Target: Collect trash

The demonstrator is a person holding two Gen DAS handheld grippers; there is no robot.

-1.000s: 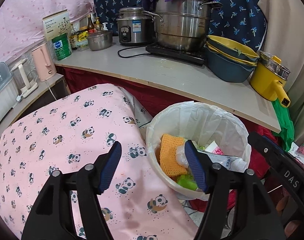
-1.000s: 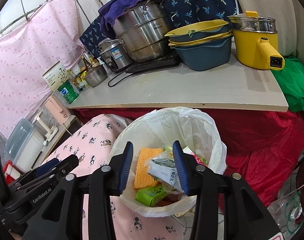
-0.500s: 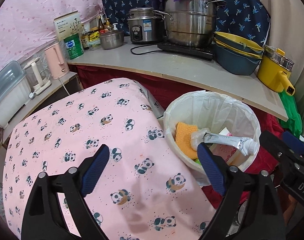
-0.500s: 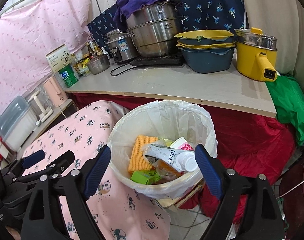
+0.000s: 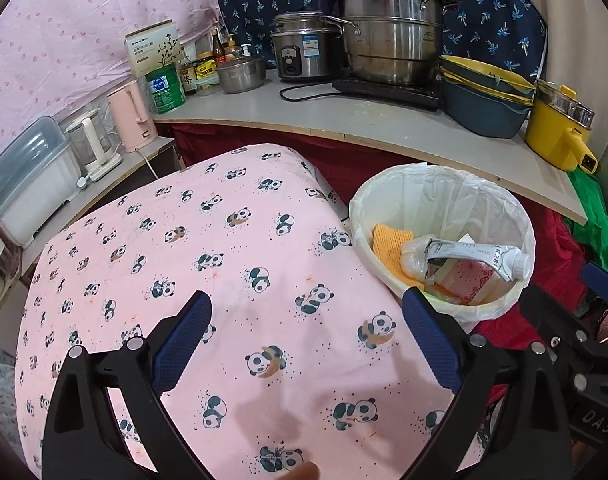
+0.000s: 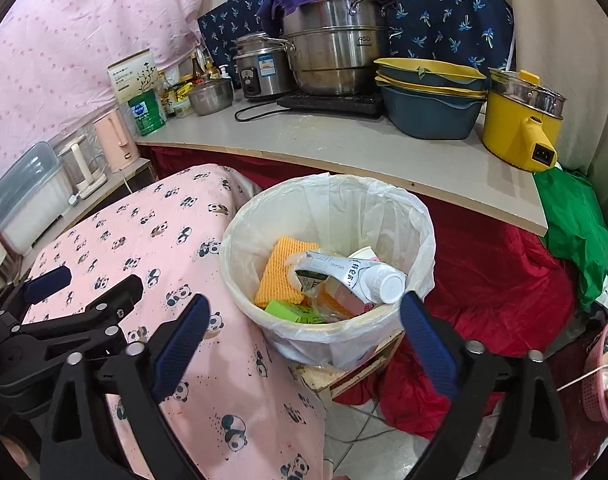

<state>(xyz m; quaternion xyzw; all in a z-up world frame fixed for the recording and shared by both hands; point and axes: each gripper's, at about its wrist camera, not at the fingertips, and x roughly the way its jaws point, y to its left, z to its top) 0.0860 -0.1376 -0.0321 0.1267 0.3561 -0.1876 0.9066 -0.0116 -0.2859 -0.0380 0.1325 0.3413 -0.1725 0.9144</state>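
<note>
A white-lined trash bin (image 6: 232, 240) stands beside the table, holding a crushed drink carton (image 6: 356, 274) with a white cap, an orange mesh pad (image 6: 280, 272) and a green box (image 6: 284, 312). My right gripper (image 6: 306, 306) hovers just in front of the bin, its jaws opening with nothing between them. My left gripper (image 5: 304, 306) hangs over the pink panda cloth (image 5: 224, 260), left of the bin (image 5: 360, 216), its jaws also opening and empty. The carton (image 5: 476, 254) lies across the trash.
A grey counter (image 6: 344, 148) behind the bin carries steel pots, stacked basins (image 6: 428, 96) and a yellow electric pot (image 6: 520, 120). Red cloth (image 6: 484, 272) hangs under it, with a green bag (image 6: 576, 232) at right. A pink basket (image 6: 604, 372) sits low right.
The carton that sat between the right fingers now lies in the bin. Both grippers have spread their jaws wide and drawn back from the bin.
</note>
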